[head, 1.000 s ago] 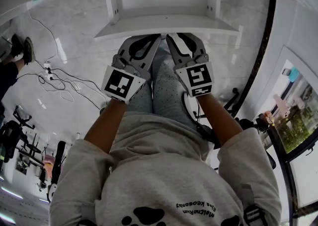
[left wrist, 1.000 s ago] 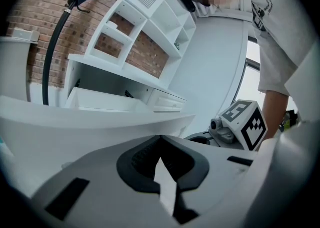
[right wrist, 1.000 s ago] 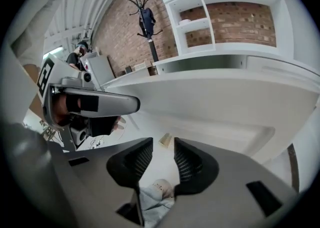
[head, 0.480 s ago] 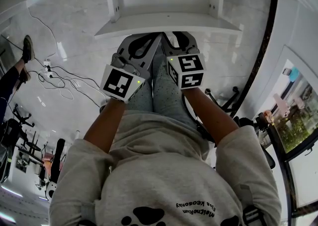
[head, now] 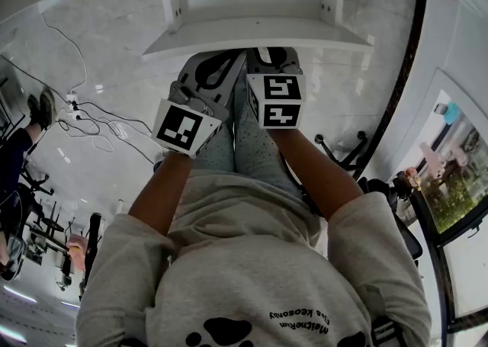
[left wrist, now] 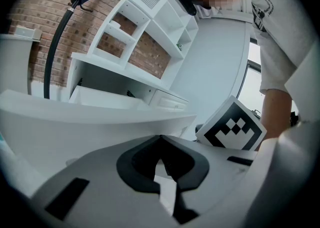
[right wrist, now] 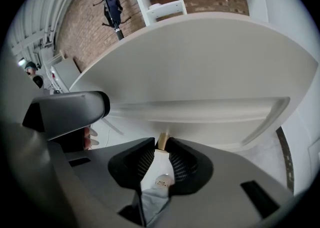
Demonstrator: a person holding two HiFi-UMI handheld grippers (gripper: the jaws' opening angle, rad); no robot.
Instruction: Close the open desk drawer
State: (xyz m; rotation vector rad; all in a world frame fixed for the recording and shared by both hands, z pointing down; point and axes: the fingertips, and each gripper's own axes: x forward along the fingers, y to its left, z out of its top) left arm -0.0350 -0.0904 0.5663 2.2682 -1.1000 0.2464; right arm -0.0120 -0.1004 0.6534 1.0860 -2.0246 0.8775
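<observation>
The white open drawer (head: 259, 36) juts out toward me at the top of the head view, and it fills the right gripper view as a broad white panel (right wrist: 200, 71). Both grippers hover just below its front edge, above my grey trouser legs. My left gripper (head: 232, 59) (left wrist: 161, 144) is shut, its tips meeting with nothing held, and the drawer front (left wrist: 100, 122) lies close ahead. My right gripper (head: 268, 52) (right wrist: 162, 144) has just been closing and still shows a narrow slit. Nothing sits between its pads; only a white shoe and trouser leg show through.
Cables and a power strip (head: 76, 117) lie on the pale floor at the left, near another person's feet (head: 38, 105). A chair base (head: 343, 147) stands at the right. A white shelf unit (left wrist: 150, 26) rises behind the desk, with a coat stand (right wrist: 112, 6) by the brick wall.
The right gripper has rolled so that its marker cube faces up, and it has shifted left toward the left gripper. The left gripper has stayed put. The feet at the far left have moved.
</observation>
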